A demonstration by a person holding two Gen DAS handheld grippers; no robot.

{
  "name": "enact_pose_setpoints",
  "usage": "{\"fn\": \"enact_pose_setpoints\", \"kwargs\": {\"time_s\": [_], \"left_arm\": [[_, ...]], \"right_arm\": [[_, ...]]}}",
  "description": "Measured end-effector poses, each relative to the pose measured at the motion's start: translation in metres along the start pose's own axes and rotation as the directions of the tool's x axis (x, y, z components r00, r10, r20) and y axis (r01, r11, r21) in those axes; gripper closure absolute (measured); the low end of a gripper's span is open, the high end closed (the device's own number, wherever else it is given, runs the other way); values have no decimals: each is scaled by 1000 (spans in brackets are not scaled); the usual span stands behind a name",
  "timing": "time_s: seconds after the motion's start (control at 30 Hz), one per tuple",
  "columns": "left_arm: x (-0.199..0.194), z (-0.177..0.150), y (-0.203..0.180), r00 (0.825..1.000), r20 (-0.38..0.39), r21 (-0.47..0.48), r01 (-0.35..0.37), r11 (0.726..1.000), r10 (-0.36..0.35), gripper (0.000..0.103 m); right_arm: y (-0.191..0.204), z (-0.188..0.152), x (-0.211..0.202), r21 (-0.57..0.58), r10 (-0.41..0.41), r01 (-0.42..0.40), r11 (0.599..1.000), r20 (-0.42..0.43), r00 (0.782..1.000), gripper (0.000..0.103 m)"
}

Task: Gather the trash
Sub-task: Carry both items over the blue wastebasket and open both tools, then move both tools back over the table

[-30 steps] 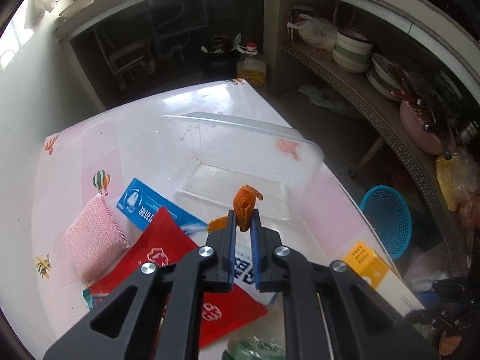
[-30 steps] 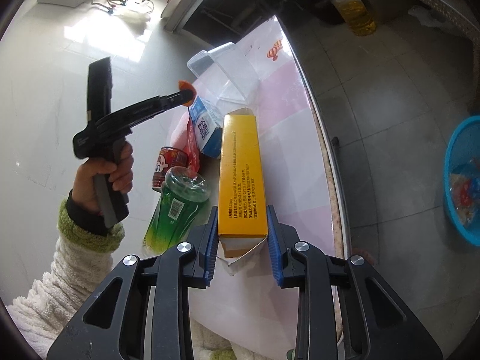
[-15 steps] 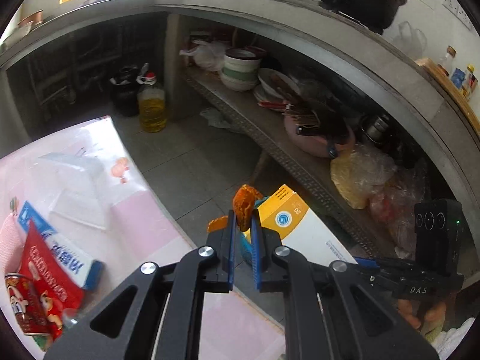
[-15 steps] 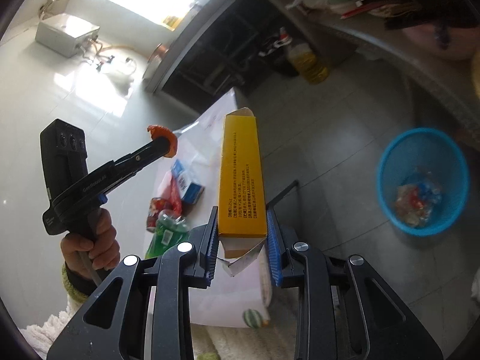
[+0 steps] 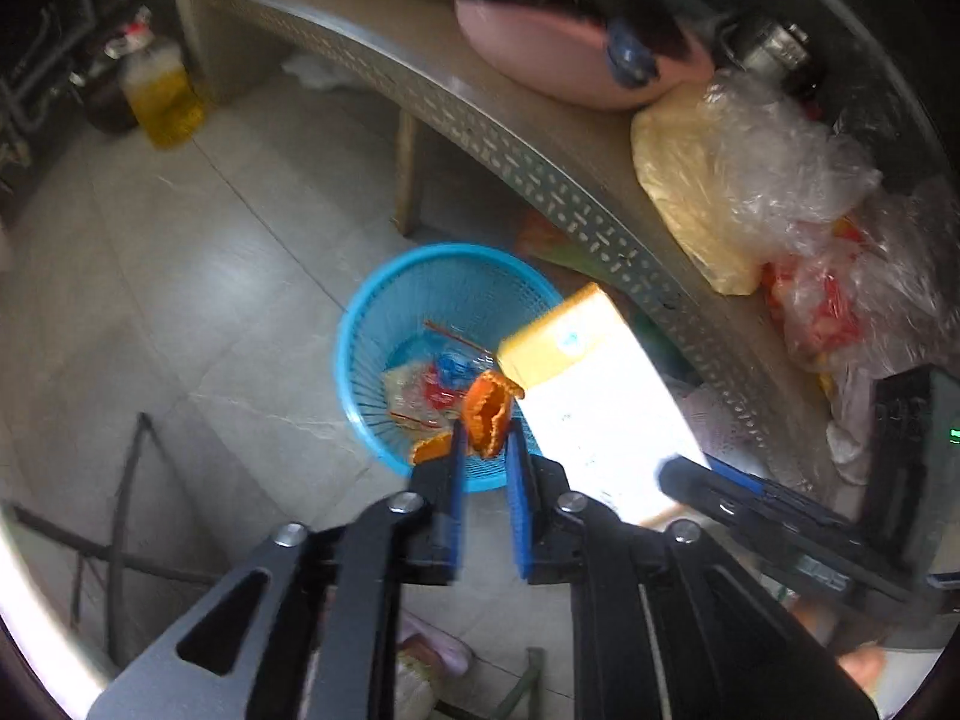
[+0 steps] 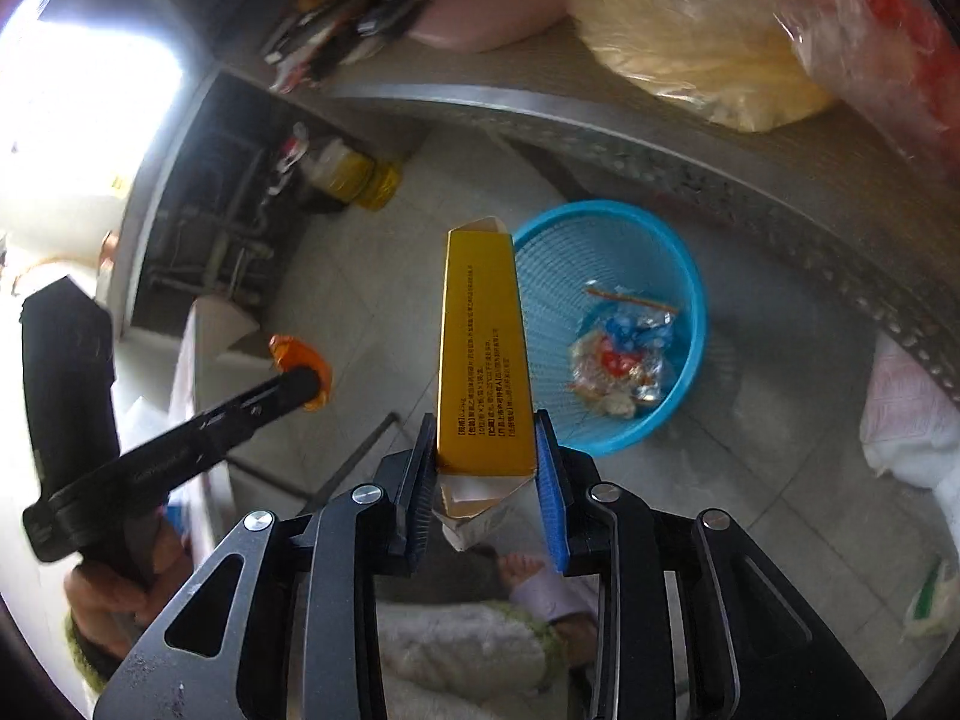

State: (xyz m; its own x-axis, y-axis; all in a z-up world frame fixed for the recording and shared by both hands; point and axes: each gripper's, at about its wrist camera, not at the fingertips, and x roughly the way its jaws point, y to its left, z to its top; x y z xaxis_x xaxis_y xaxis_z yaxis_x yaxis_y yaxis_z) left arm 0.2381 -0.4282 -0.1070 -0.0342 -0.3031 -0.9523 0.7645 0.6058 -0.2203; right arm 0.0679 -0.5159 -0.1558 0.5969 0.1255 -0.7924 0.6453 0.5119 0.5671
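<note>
My left gripper (image 5: pixel 485 439) is shut on an orange peel (image 5: pixel 487 413) and holds it in the air above the near rim of a blue mesh basket (image 5: pixel 384 324) on the floor. My right gripper (image 6: pixel 485 426) is shut on a long yellow carton (image 6: pixel 483 348), open at its near end, held just left of the basket (image 6: pixel 690 294). The carton (image 5: pixel 594 402) also shows in the left wrist view, beside the peel. The basket holds crumpled wrappers (image 6: pixel 618 354). The left gripper with the peel (image 6: pixel 300 360) shows at the left of the right wrist view.
A perforated metal shelf (image 5: pixel 540 174) runs above the basket with a pink basin (image 5: pixel 570 54) and bagged goods (image 5: pixel 750 180). An oil jug (image 5: pixel 159 96) stands on the tiled floor. The white table's edge (image 6: pixel 186 360) lies at left, with a metal frame (image 5: pixel 120 492) below.
Both grippers swung away from the table and down toward the floor. The blue basket is now directly below the peel and beside the carton. Both grips are unchanged.
</note>
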Motion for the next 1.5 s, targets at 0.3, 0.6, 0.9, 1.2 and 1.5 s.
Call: {"fn": "enact_pose_setpoints", "kwargs": {"time_s": [0.3,0.6,0.9,1.2,1.5], "left_arm": [[35,-4,18,998,-65,-91,-15,996,9,44],[-11,-23,20,1000,12,-86,-8,996,9,41],[-104,-83,30,984,180,-103,23,994,-4,39],[-209,-176,65,890,445,-232,12,973,95,33],[-269,-262,98,803,556,-349,-11,937,216,32]], "right_arm": [[-44,-11,50,44,-228,228,973,-2,974,57],[-28,-32,24,-80,-291,293,953,42,956,56],[54,-57,-33,-308,-200,252,917,192,961,38],[133,-81,-64,-519,-35,149,842,224,974,25],[200,-116,-70,-667,-13,178,724,245,969,17]]}}
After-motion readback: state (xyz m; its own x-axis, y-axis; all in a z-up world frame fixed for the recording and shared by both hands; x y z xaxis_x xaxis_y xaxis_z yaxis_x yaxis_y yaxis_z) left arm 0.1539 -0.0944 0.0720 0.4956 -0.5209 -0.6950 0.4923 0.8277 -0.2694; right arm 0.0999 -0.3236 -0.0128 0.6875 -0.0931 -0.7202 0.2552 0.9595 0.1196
